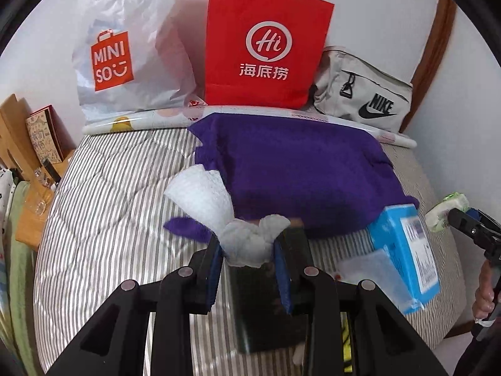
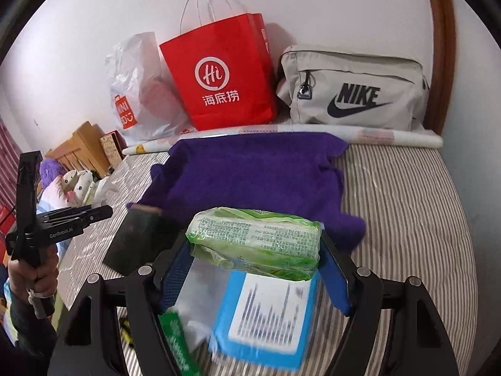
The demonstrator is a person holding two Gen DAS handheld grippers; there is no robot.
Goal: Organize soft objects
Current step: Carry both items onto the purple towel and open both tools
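Note:
My left gripper is shut on a white crumpled cloth with a white foam net sleeve sticking up to the left, held above a dark flat box. My right gripper is shut on a green tissue pack, held above a blue box on the striped bed. A purple towel lies spread on the bed behind both; it also shows in the right wrist view. The right gripper with the green pack shows at the right edge of the left wrist view.
Against the wall stand a white Miniso bag, a red paper bag and a grey Nike bag. A rolled patterned mat lies before them. A wooden headboard with a book is at left. Another green pack lies near.

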